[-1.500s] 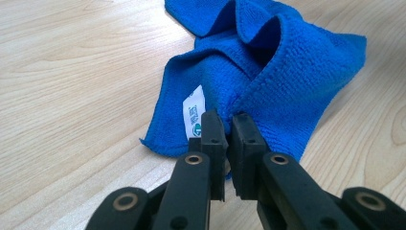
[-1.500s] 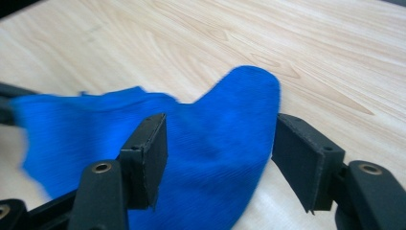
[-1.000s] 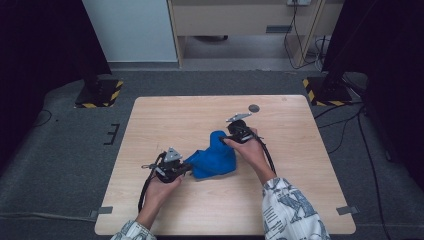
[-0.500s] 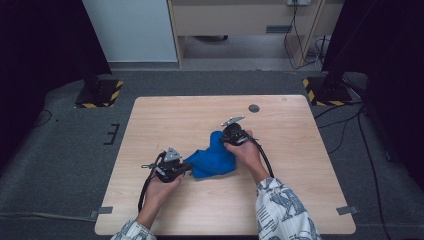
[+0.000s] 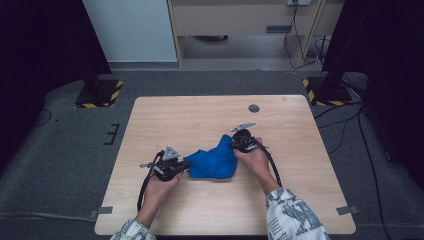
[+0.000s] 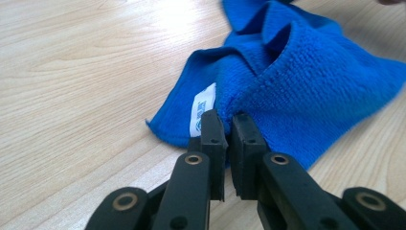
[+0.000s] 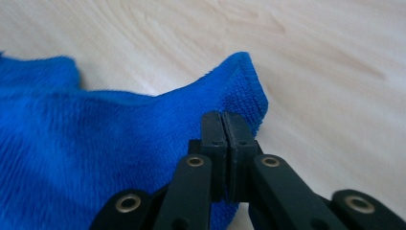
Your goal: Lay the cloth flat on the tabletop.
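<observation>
Right gripper has just been closing and now pinches the blue cloth corner; left gripper clamps another edge; they should lift evenly.

We hold our left gripper low, jaws pinched tight and pointing right. Our right gripper sits farther out, its jaws having just closed, pressed together and pointing left. Both forearms reach in from below.
</observation>
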